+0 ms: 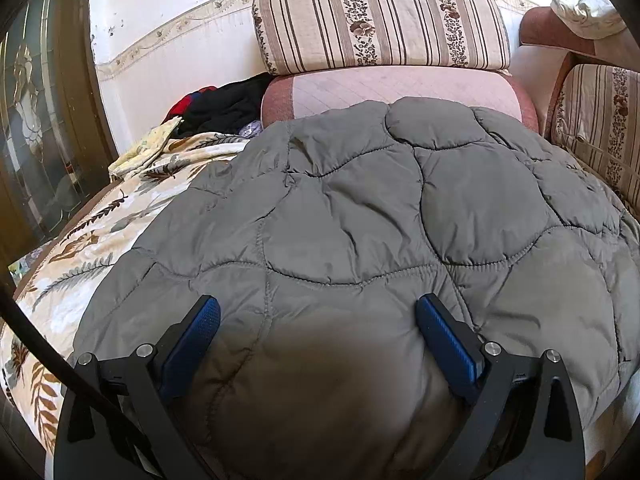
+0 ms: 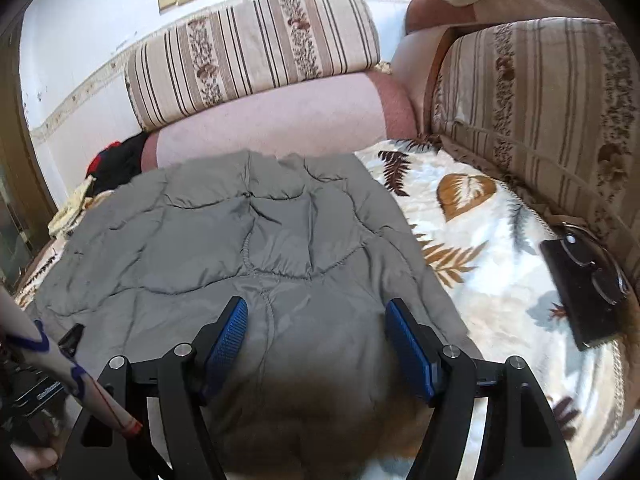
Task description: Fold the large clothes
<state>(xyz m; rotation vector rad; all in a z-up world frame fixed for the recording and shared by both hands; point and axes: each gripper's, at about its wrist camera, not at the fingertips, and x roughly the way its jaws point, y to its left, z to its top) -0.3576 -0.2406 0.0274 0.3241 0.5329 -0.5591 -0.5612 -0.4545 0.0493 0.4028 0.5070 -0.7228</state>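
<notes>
Right tongs (image 2: 316,314) and left tongs (image 1: 318,312) gape wide, empty; jacket (image 2: 240,232) directly ahead, stretching toward frame top; you're equally near.

Grey quilted jacket (image 1: 360,216) spread flat on leaf-print cover, puffy, wrinkled; near edge blurred, possibly folded over.

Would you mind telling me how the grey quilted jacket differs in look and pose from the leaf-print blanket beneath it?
The grey quilted jacket is plain grey with curved stitch lines; the leaf-print blanket is cream with brown fern and leaf motifs. The jacket is puffy and creased, while the blanket lies flatter. The jacket rests on top; the blanket spreads wider beneath it across the seat. Both are soft textiles lying on the sofa.
</notes>
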